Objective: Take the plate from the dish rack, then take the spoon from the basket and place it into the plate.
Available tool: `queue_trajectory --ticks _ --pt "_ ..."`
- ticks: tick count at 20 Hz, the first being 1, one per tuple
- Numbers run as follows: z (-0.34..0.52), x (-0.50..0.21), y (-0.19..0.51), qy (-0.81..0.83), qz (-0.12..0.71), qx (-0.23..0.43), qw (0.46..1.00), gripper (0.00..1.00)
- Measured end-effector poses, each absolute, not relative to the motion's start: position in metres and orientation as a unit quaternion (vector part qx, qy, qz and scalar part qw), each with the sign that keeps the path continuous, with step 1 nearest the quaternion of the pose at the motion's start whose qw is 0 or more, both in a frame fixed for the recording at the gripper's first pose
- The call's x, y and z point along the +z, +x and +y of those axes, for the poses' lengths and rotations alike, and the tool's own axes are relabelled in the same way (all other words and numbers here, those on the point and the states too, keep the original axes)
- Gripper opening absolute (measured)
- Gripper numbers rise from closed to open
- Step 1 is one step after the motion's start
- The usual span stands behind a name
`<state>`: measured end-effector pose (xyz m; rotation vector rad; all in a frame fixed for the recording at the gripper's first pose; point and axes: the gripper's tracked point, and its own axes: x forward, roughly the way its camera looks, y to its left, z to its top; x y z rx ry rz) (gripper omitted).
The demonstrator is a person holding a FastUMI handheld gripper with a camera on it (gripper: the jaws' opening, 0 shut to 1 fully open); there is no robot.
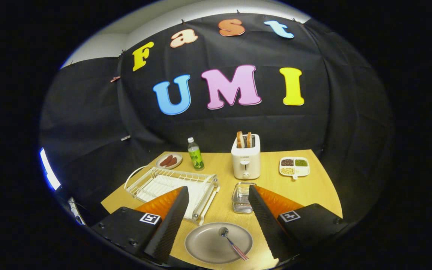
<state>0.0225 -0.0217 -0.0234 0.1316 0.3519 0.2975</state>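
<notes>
Gripper view | I hold the gripper [218,219] spread apart, gripping nothing, above the plate [218,242] | spoon [232,243] lies in plate; basket [241,198] just behind it, dish rack [171,185] behind-left | I judge placing done; next move: pull clear.
</notes>
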Motion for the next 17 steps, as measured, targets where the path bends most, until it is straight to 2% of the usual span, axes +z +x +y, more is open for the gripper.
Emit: queue_trajectory --ticks 7,17 --pt "-0.031 0.031 -0.011 0.081 0.105 0.067 0.989 0.98" --pt "-0.044 0.016 -0.054 0.085 0.108 -0.02 0.99 0.98"
